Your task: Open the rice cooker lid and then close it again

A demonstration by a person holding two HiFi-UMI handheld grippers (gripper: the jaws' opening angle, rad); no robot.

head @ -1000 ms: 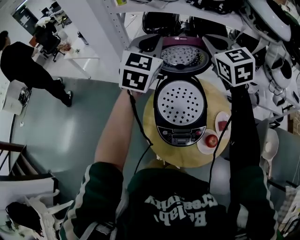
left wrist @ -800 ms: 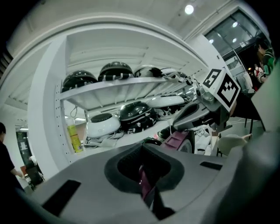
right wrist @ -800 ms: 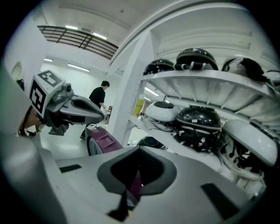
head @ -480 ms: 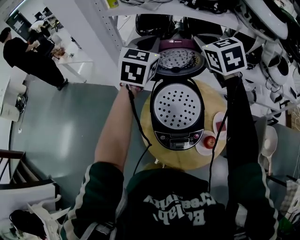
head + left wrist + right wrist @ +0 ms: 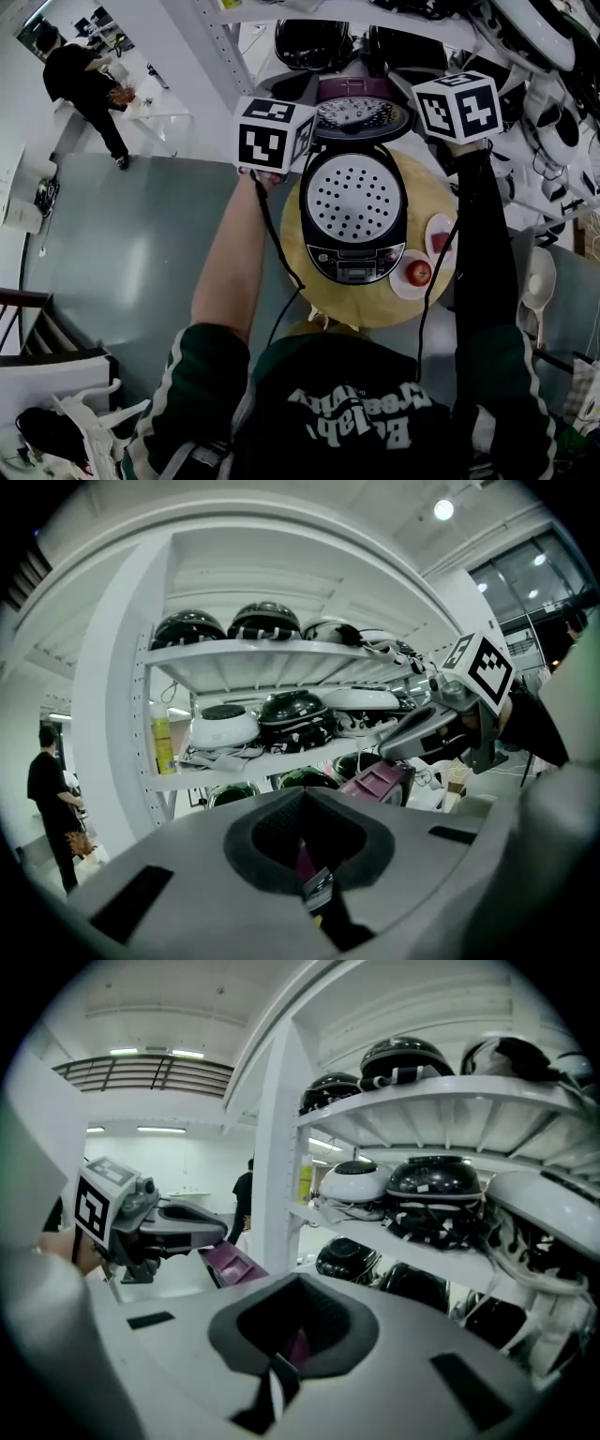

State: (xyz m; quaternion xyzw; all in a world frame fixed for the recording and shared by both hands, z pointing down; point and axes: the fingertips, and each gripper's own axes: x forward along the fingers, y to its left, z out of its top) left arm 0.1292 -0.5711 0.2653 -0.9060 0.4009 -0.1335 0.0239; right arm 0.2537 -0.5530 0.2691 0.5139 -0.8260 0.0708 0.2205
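1. My left claw (image 5: 302, 803) is pressed together; only a narrow slit and a small notch stay between its two jaws, and some purple shows through them.
2. My right claw (image 5: 298, 1288) is pressed together in the same way, also with purple behind the notch.
3. The rice cooker (image 5: 354, 262) stands on a round wooden table (image 5: 302, 255), directly under my head camera.
4. The rice cooker lid (image 5: 361, 111) is open and stands up at the far side of the pot, its inner metal plate turned toward me.
5. In the head view my left claw (image 5: 305, 94) is at the left edge of this lid and my right claw (image 5: 410, 86) is at its right edge.
6. From each claw camera I see the tip of the other claw against the purple lid (image 5: 380, 780) (image 5: 230, 1262); I cannot tell if it only touches.
7. Inside the pot lies a white perforated tray (image 5: 354, 197).
8. Right of the cooker are two small plates; the nearer plate (image 5: 405, 284) holds a red fruit (image 5: 419, 273).
9. Behind the lid is a white shelf (image 5: 272, 663) with more cookers.
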